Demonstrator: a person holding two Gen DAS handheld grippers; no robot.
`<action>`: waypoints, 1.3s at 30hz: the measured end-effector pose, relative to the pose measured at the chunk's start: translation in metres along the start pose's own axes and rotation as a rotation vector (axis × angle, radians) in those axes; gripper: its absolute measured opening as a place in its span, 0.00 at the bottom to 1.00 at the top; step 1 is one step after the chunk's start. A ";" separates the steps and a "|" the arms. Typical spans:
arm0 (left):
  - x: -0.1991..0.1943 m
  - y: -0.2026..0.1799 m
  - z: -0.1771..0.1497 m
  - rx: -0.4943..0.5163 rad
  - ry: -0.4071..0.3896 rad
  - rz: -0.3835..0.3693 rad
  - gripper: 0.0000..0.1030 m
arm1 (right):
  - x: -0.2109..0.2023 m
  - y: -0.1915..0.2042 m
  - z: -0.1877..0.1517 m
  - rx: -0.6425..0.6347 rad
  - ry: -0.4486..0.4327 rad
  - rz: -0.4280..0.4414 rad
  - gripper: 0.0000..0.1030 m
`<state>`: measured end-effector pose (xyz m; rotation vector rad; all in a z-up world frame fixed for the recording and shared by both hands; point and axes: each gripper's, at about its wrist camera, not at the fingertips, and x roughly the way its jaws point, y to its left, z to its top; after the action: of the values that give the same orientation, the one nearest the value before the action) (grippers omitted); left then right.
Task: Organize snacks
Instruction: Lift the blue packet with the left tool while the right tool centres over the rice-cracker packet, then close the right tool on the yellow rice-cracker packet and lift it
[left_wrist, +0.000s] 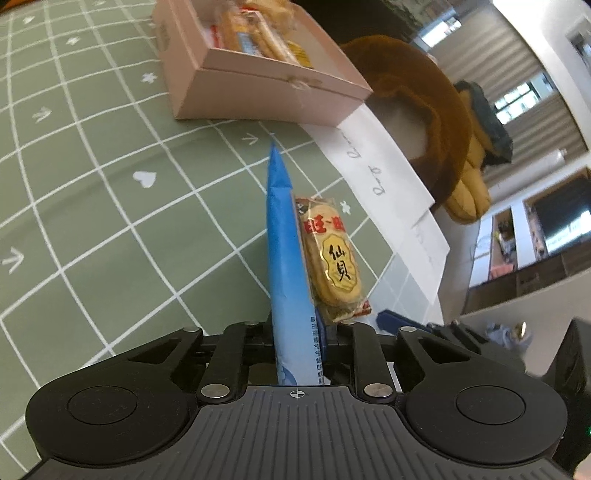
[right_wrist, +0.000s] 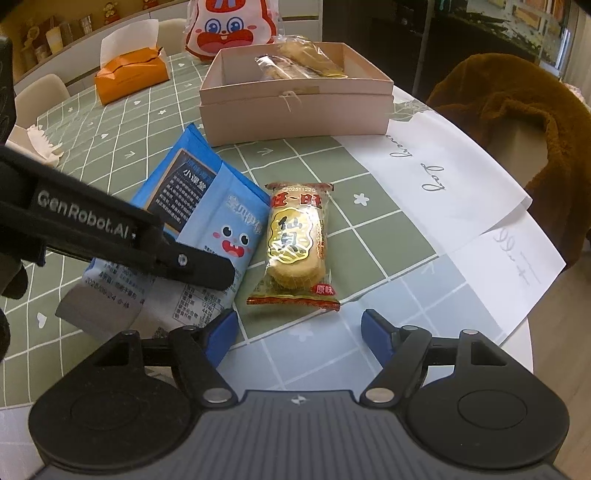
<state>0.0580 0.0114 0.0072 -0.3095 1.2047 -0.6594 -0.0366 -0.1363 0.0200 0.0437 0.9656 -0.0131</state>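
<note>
A blue snack packet (left_wrist: 286, 251) stands edge-on between the jaws of my left gripper (left_wrist: 301, 332), which is shut on its lower end. In the right wrist view that packet (right_wrist: 207, 206) lies tilted on the green grid tablecloth, with the left gripper's black finger (right_wrist: 199, 267) across it. A yellow rice cracker packet (right_wrist: 295, 243) lies flat just right of it, also seen in the left wrist view (left_wrist: 334, 262). My right gripper (right_wrist: 299, 334) hangs open just short of the cracker packet, touching nothing. Behind stands an open pink box (right_wrist: 295, 110) holding a few wrapped snacks.
White paper sheets (right_wrist: 443, 177) lie at the table's right edge. A brown plush coat (right_wrist: 517, 110) drapes a chair beyond it. An orange tissue box (right_wrist: 131, 72), a rabbit-print bag (right_wrist: 231, 31) and a crumpled tissue (right_wrist: 33, 144) sit at the back left.
</note>
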 end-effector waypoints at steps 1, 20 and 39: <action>-0.003 0.001 0.000 -0.005 -0.010 0.004 0.20 | 0.000 0.000 -0.001 0.004 -0.003 -0.002 0.76; -0.047 0.027 -0.012 -0.059 -0.103 0.112 0.19 | 0.031 -0.004 0.057 0.028 -0.008 0.065 0.75; -0.016 0.028 0.003 -0.121 -0.081 -0.054 0.18 | 0.010 -0.002 0.033 -0.025 0.010 0.099 0.34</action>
<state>0.0664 0.0424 0.0048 -0.4677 1.1639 -0.6160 -0.0039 -0.1396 0.0309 0.0687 0.9724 0.0903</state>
